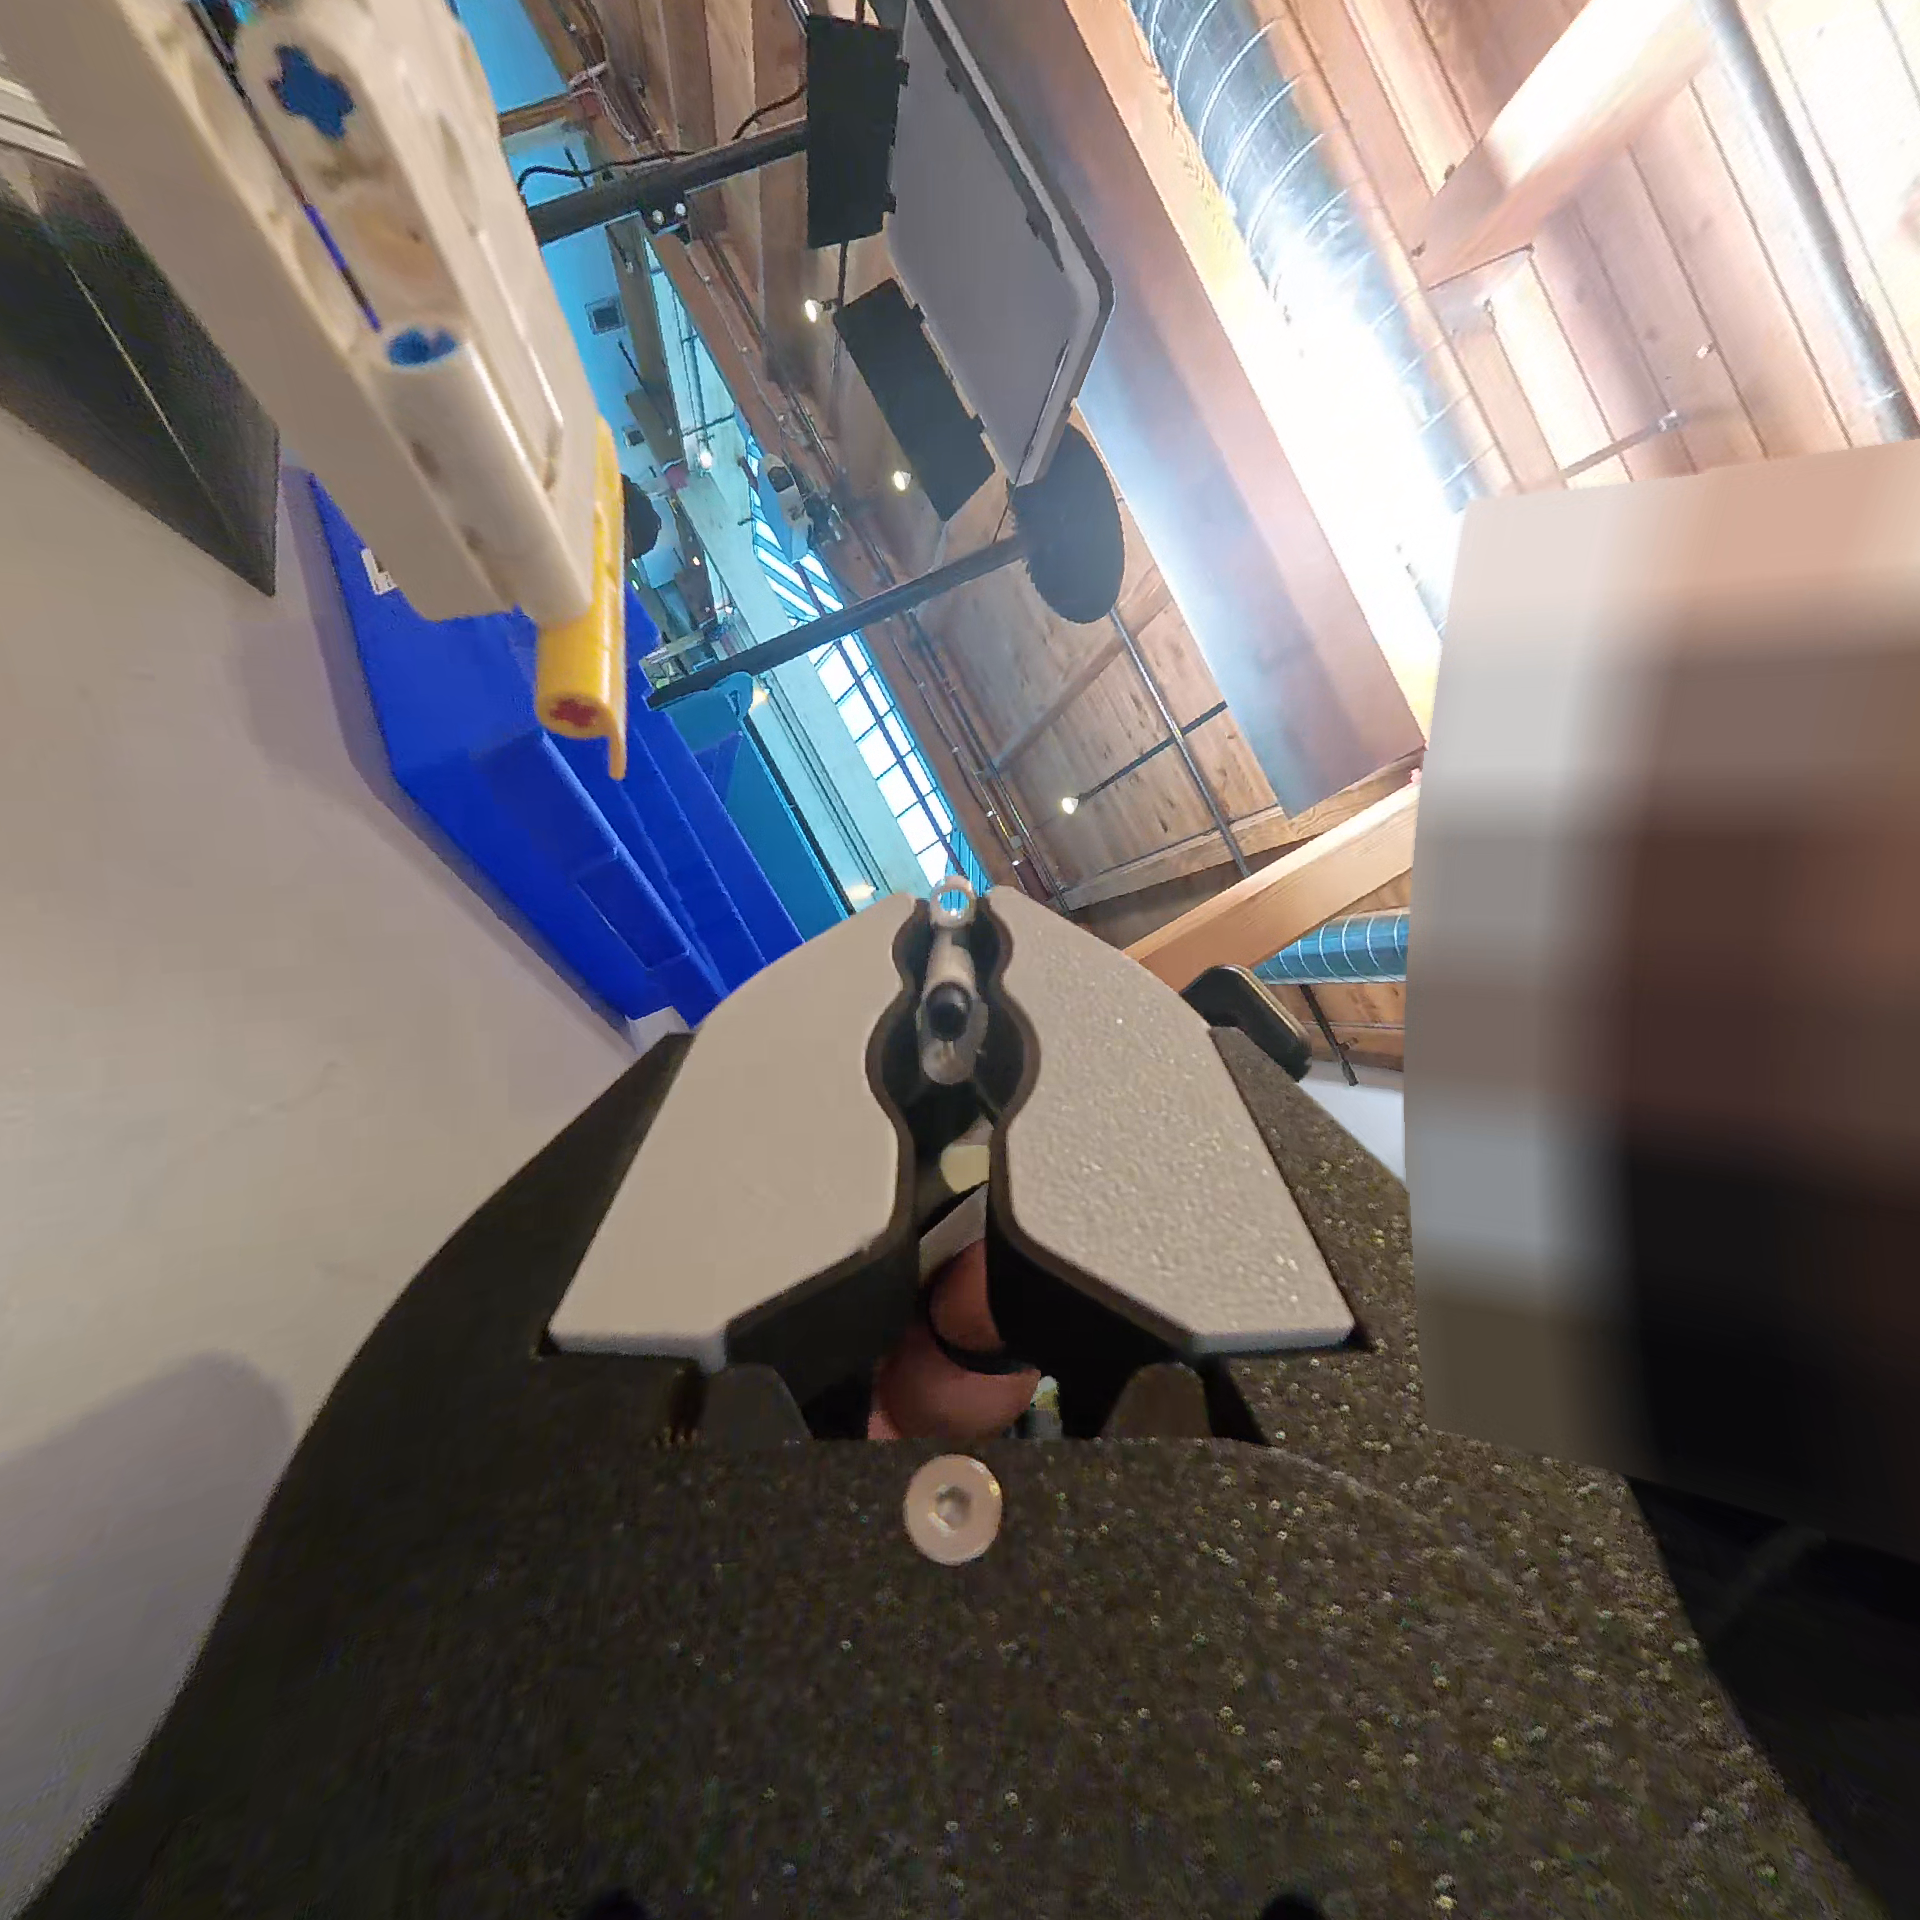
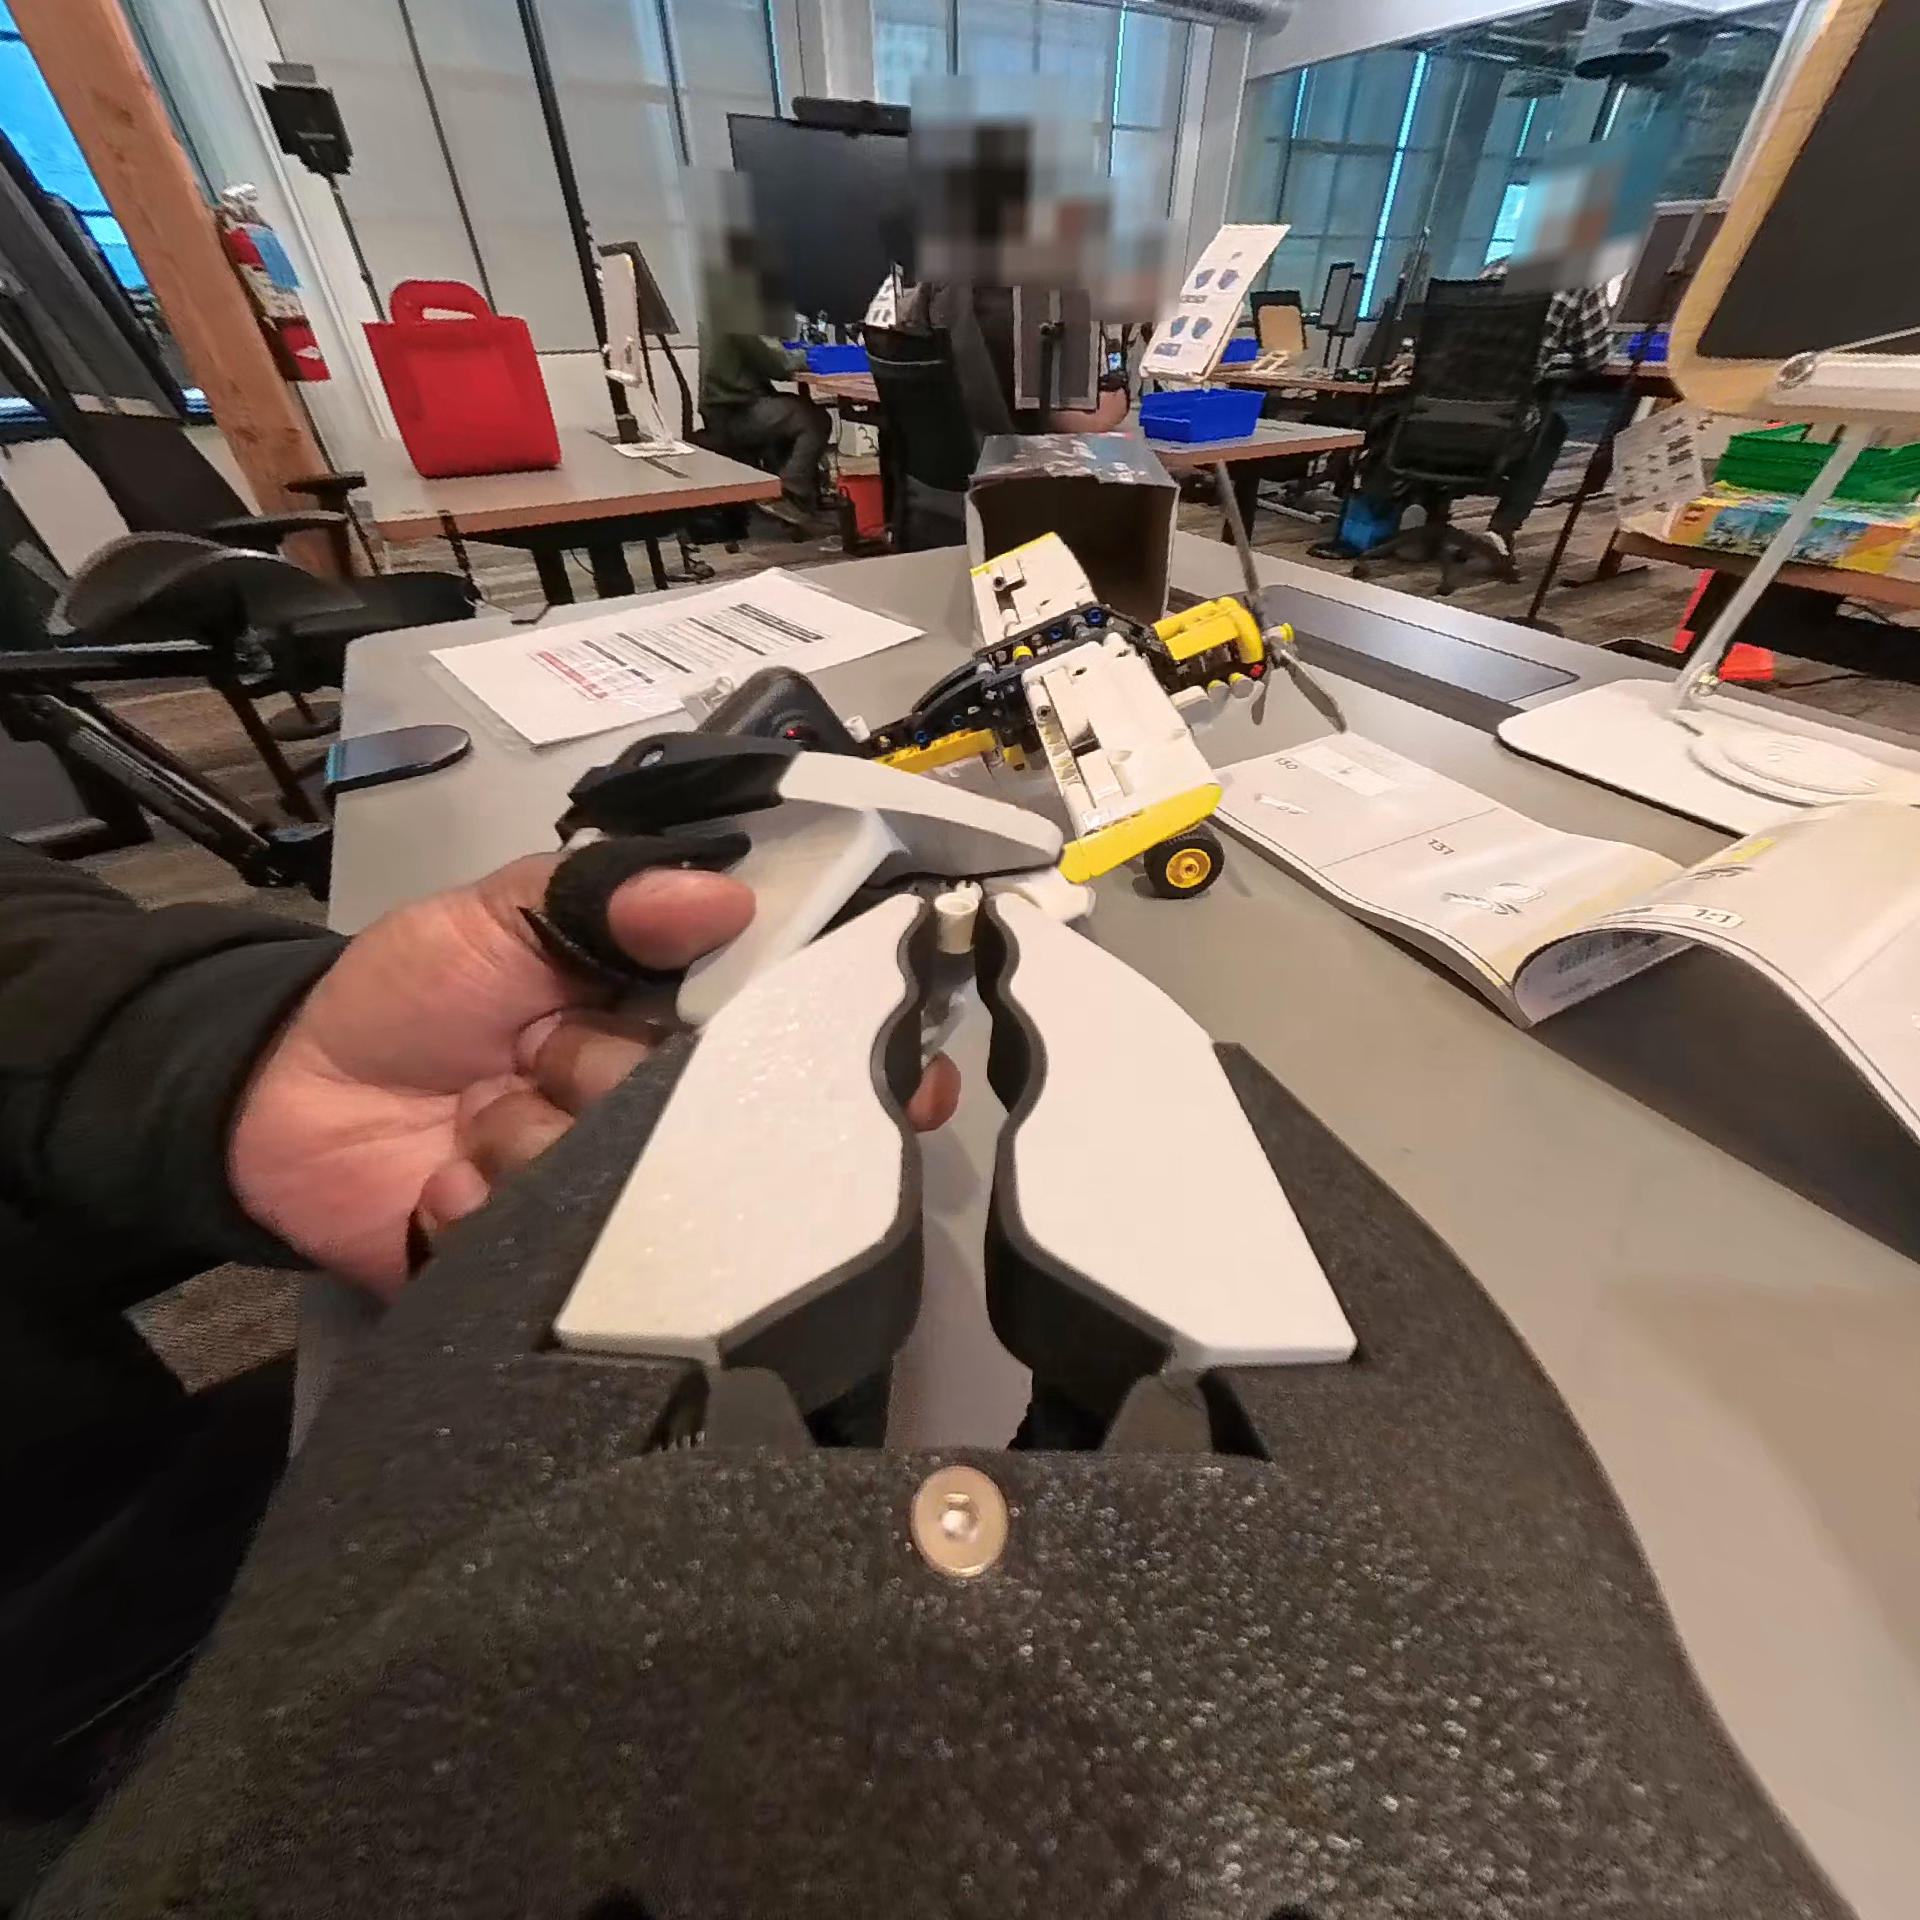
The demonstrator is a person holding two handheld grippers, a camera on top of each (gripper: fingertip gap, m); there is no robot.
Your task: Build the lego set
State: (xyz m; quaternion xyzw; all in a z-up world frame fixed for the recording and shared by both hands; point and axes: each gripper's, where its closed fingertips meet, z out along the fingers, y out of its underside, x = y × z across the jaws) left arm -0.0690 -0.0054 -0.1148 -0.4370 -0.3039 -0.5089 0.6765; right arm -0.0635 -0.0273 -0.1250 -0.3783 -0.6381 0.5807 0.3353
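Left tool [image 1: 951, 914]: tips clamped on thin grey pin with small ring end [image 1: 949, 971]; tilted steeply upward toward ceiling, hand [image 2: 447, 1049] gripping from below.

Right tool [image 2: 956, 920]: clamped on small white tube connector [image 2: 957, 923], level over grey table [image 2: 1403, 1122].

Best kept coaxial, steady. White-and-yellow brick plane model [image 2: 1101, 717] just beyond both tips.

The left tool [image 1: 951, 914] points steeply upward, its jaws closed on a slim grey pin with a ring end [image 1: 948, 982]. The right tool [image 2: 956, 920], level, pinches a small white tube piece [image 2: 956, 923]. The left hand [image 2: 436, 1049] grips its handle, one finger through a black strap.
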